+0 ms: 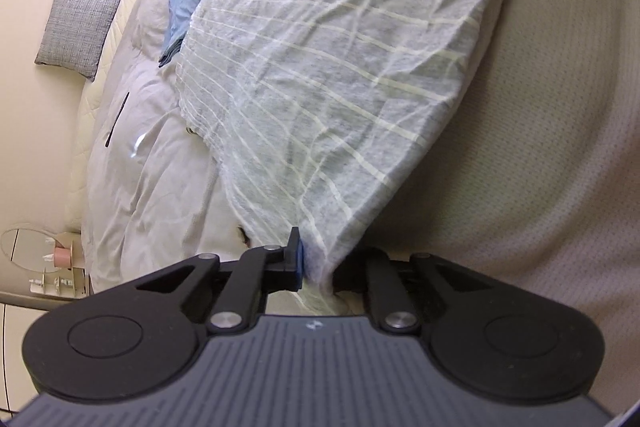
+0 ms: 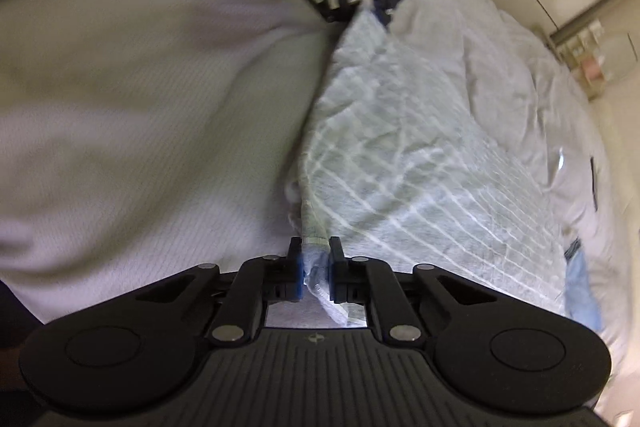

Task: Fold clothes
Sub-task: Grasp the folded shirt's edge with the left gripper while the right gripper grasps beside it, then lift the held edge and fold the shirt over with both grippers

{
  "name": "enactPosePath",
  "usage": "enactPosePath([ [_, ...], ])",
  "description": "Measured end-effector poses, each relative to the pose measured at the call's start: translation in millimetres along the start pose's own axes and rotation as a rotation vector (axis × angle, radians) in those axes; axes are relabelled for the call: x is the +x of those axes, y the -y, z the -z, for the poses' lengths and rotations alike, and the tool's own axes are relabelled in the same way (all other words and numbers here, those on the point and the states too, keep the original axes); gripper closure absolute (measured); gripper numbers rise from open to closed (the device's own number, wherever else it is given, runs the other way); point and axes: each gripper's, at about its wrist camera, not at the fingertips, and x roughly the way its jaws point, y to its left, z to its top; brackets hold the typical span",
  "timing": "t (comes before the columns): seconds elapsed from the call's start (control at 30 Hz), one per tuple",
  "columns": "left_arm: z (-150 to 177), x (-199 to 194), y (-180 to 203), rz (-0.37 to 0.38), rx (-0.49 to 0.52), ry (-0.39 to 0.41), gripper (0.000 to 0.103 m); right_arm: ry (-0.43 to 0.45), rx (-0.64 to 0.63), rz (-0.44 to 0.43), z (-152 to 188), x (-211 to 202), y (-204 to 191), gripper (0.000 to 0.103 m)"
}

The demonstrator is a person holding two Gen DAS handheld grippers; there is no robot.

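Note:
A pale grey-green garment with light yellow stripes lies spread across the bed. In the left wrist view my left gripper is shut on one near corner of it; cloth covers the right finger. My right gripper is shut on another bunched corner of the striped garment, with cloth squeezed between the blue pads. The right wrist view also catches the left gripper at the top, pinching the garment's far corner. The cloth stretches between the two grippers.
A person's white ribbed top fills the left of the right wrist view. Grey bedding lies under the garment, with a folded blue cloth, a grey cushion and a bedside table to the left.

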Motion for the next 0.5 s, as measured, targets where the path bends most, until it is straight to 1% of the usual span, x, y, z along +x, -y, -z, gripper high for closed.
enactPosePath([
  [0.1,-6,-7,-22,0.014,0.015,0.005,0.094,0.029,0.079,-0.027,-4,-18,27,0.095],
  [0.23,-20,-10,-63,0.018,0.037,0.015,0.095,0.057,0.192,-0.011,-4,-44,69,0.095],
  [0.37,-44,1,-112,0.058,0.059,0.008,0.095,0.067,0.311,0.028,2,-62,118,0.095],
  [0.5,-72,24,-162,0.093,0.065,-0.003,0.095,0.059,0.427,0.036,18,-66,164,0.095],
])
